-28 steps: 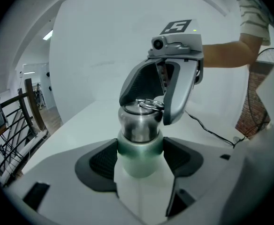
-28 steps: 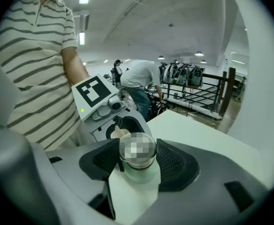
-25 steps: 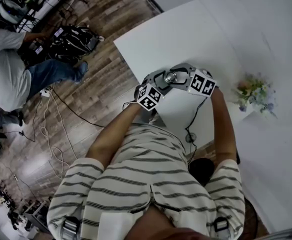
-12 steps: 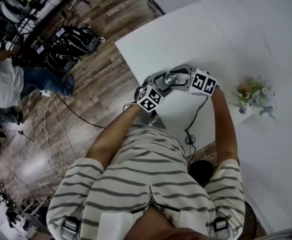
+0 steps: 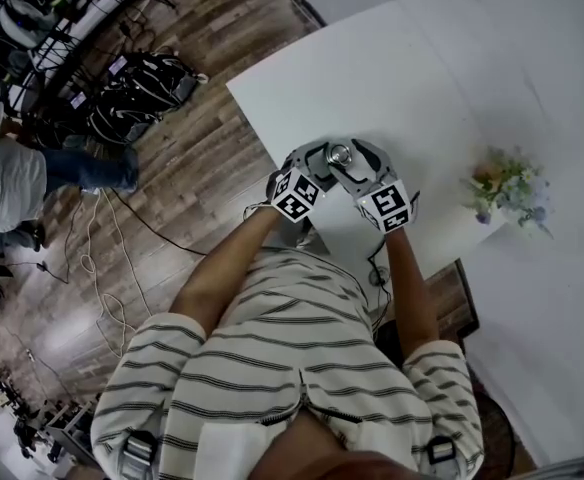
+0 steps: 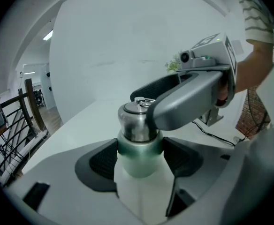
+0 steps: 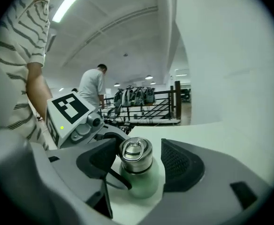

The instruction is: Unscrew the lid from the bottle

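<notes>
- Left claw (image 6: 140, 154) clamps the green bottle (image 6: 138, 168), upright on the surface (image 5: 372, 78).
- Right claw (image 7: 142, 163), jaws just opened, straddles the steel lid (image 7: 135, 153) without contact.
- Likely step: regripping; next, close on lid, twist.

Bright, even indoor light; shadows are soft. The white worktop (image 5: 372, 78) nearly bleaches out in the head view. A ceiling strip light (image 7: 71, 3) glares at upper left of the right gripper view (both gripper views bulge, with black corners). The steel lid (image 7: 136, 153) carries small highlights.
</notes>
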`<state>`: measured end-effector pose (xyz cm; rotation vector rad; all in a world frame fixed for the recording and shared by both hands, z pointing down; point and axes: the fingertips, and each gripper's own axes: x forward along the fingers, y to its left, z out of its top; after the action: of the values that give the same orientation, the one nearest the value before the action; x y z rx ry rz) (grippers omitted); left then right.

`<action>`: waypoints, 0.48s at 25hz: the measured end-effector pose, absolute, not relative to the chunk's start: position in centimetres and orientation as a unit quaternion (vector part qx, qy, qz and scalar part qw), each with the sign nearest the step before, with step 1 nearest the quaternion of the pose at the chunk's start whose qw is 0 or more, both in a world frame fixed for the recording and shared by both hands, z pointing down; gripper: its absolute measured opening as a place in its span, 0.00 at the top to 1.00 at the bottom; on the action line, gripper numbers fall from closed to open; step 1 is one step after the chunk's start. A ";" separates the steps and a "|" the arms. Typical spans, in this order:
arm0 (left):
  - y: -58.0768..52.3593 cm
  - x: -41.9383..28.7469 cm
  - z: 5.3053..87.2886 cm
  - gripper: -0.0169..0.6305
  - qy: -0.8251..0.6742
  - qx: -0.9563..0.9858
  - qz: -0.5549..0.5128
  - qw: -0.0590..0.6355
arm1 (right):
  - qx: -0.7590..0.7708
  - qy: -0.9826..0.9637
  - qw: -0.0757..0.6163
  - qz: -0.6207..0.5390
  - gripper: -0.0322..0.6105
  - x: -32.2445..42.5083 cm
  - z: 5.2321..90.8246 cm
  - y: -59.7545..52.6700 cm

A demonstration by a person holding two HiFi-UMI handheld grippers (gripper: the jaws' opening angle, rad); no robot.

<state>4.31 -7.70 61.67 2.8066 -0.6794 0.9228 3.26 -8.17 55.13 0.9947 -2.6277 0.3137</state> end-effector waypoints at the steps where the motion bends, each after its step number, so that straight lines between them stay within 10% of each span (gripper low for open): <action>1: -7.7 4.3 61.7 0.50 -0.224 0.924 0.304 0.055 | 0.370 -0.910 0.145 0.115 0.48 3.2 55.2 -8.1; 12: -7.7 4.3 61.6 0.50 -0.225 0.924 0.305 0.055 | 0.493 -0.852 0.126 0.123 0.52 2.8 55.7 -8.4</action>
<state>4.32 -7.69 61.65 2.8038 -0.6823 0.9265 2.79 -8.35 55.72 1.4354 -2.4814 0.3592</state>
